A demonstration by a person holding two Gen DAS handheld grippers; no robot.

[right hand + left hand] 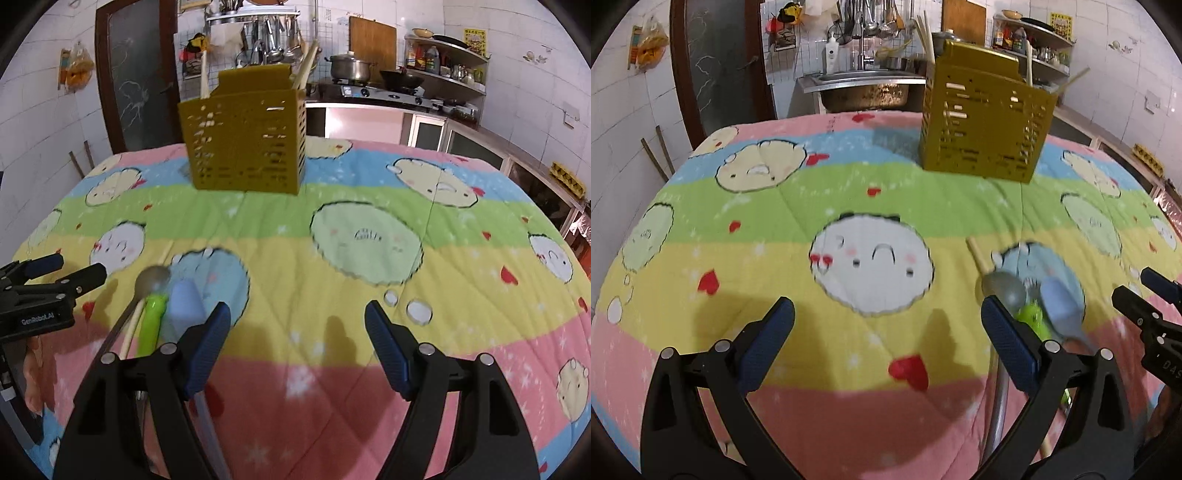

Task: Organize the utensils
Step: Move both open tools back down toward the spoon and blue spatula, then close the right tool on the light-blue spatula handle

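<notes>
Utensils [162, 306] lie bunched on the quilt [332, 266] near its front edge: a metal spoon, a green handle, a blue spoon and a chopstick, blurred and part hidden behind the fingers. The caddy [245, 142] stands upright at the far side; open quilt lies between. Left gripper [886, 332] and right gripper [297, 332] are both spread, holding nothing. "GenRobot.AI" is legible on the left gripper.
</notes>
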